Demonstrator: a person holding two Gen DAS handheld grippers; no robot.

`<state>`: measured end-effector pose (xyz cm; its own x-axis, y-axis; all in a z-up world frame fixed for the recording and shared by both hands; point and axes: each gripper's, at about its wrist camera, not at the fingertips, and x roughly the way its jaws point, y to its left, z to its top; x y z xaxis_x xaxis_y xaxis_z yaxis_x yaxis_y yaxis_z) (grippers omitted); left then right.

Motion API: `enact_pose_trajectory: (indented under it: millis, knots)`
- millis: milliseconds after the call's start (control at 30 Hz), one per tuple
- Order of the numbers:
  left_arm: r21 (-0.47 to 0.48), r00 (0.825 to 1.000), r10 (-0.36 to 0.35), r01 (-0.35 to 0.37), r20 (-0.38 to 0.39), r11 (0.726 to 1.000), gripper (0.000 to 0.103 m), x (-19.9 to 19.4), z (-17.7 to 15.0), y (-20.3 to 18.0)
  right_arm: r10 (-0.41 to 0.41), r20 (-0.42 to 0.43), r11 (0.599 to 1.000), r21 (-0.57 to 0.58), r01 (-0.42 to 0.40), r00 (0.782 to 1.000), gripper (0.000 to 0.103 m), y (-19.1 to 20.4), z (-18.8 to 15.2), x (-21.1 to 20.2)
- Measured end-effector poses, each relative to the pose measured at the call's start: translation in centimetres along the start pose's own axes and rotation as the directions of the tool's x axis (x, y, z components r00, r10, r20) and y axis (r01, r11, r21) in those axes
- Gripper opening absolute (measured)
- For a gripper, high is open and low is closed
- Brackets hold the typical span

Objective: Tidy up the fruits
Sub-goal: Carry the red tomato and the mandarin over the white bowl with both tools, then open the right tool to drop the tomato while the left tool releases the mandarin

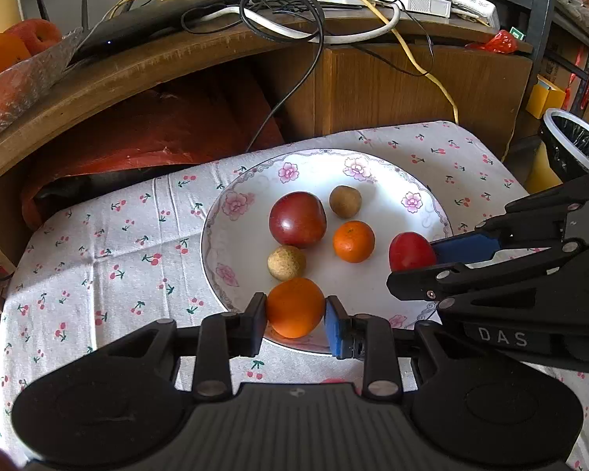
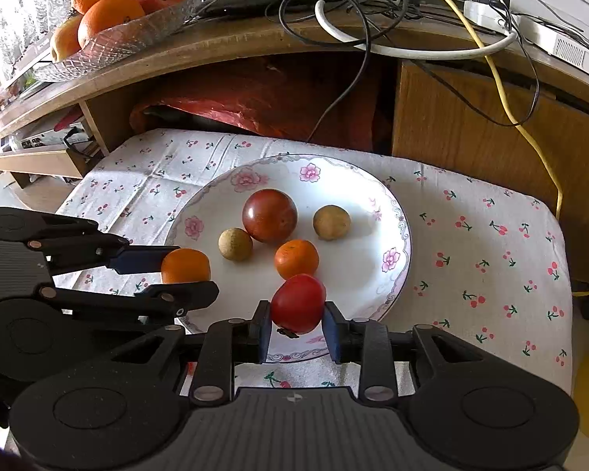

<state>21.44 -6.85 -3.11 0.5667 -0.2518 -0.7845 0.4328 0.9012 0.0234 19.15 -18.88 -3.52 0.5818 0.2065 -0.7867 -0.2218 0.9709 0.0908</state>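
Note:
A white flowered plate (image 1: 231, 204) (image 2: 392, 212) sits on a cherry-print cloth. On it lie a dark red tomato (image 1: 297, 219) (image 2: 269, 216), a small orange (image 1: 353, 241) (image 2: 296, 259) and two brownish round fruits (image 1: 345, 201) (image 1: 286, 262). My left gripper (image 1: 294, 314) (image 2: 190, 271) is shut on another orange (image 1: 294, 308) (image 2: 185, 266) over the plate's near rim. At the plate's right edge, my right gripper (image 2: 296, 322) (image 1: 412, 265) grips a bright red tomato (image 2: 298, 303) (image 1: 410, 251).
Behind the table runs a wooden shelf (image 2: 255, 43) carrying tangled cables (image 2: 373, 11) and a glass bowl (image 2: 117, 35) of oranges and apples. A red plastic bag (image 1: 176, 125) fills the space beneath it. A lined bin (image 1: 573, 141) stands to the right.

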Motion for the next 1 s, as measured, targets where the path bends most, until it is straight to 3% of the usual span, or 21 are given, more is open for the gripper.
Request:
enact_pose_trajectory:
  millis: [1000]
  knots:
    - [-0.012, 1.000, -0.001, 0.001, -0.003, 1.000, 0.039, 0.21, 0.11, 0.11, -0.019, 0.010, 1.000, 0.005, 0.019, 1.000, 0.030, -0.17, -0.05, 0.12]
